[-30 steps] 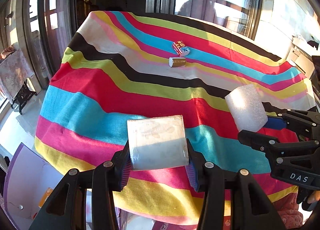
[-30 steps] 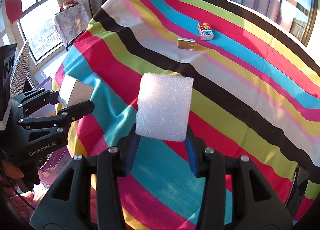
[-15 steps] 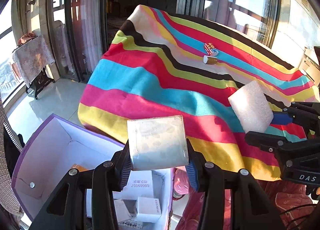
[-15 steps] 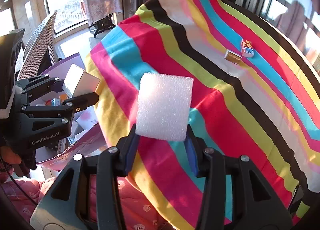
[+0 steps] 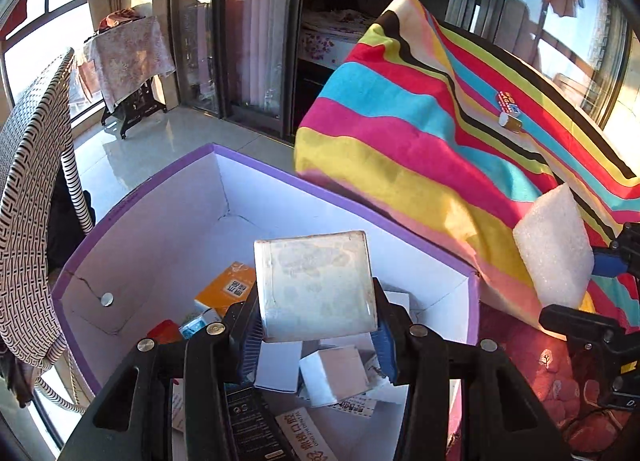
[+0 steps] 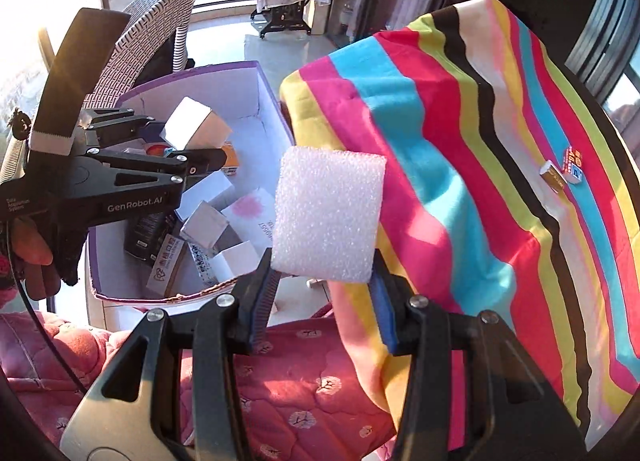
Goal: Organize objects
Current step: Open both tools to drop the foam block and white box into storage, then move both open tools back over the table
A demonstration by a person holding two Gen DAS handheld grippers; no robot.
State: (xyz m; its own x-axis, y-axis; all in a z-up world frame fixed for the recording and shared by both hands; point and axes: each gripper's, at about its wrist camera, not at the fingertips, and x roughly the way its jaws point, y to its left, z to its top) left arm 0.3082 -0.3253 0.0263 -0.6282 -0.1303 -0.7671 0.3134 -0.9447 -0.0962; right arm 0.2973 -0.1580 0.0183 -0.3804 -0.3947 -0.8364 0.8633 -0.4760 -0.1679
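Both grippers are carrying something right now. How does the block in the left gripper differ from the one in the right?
The left gripper holds a smooth, pale cardboard box with flat faces and crisp edges; the right gripper holds a white foam block with a bubbly, grainy surface and rounded corners. The box hangs over the open purple-rimmed bin; the foam block is beside the bin, at the striped cloth's edge. Both are clamped upright by their lower sides.

- An open box [image 5: 340, 197] is sitting lower left in the left wrist view, with small cartons [image 5: 336, 379] lying inside.
- A cloth-draped table [image 5: 440, 149] is standing to its right.
- Two small packs [image 5: 509, 111] are lying touching on the table, upper right.
- A wicker chair [image 5: 28, 189] is standing at the left edge, behind the box.
- A covered side table [image 5: 128, 57] is standing upper left.
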